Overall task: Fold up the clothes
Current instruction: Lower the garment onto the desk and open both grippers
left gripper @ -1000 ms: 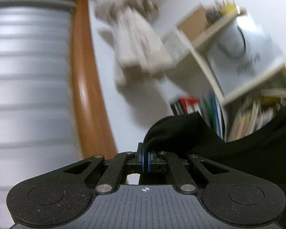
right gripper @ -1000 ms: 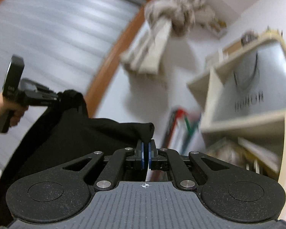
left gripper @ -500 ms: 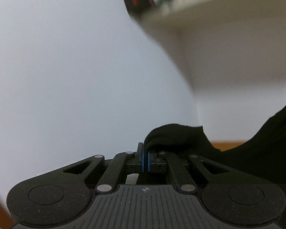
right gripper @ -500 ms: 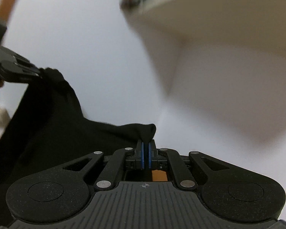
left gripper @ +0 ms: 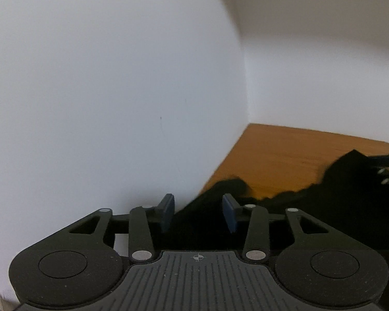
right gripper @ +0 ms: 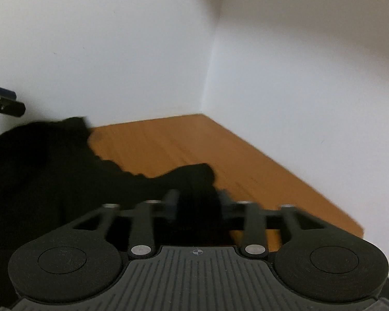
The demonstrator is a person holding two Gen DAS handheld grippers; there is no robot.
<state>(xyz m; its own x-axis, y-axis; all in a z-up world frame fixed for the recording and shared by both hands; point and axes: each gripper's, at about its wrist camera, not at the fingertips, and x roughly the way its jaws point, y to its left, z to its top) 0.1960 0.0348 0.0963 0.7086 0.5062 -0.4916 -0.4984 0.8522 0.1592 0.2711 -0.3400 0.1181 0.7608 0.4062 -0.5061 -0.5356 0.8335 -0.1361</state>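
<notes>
Black garment spread on wooden tabletop, left gripper and right gripper both parted wide, gripping nothing, cloth lying slack between fingers.

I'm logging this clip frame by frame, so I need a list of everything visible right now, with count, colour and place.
Black cloth garment: one, black, lying spread on the table's left and near part, its far edge between both claws' fingers.
Orange-brown wooden table: one, orange-brown, filling the corner where the walls meet.
White walls: two, white, meeting in a corner behind the table.
Left claw: one, black with blue finger pads, open, its fingers either side of the garment's edge.
Right claw: one, black, blurred, open, its fingers either side of a garment fold.
</notes>
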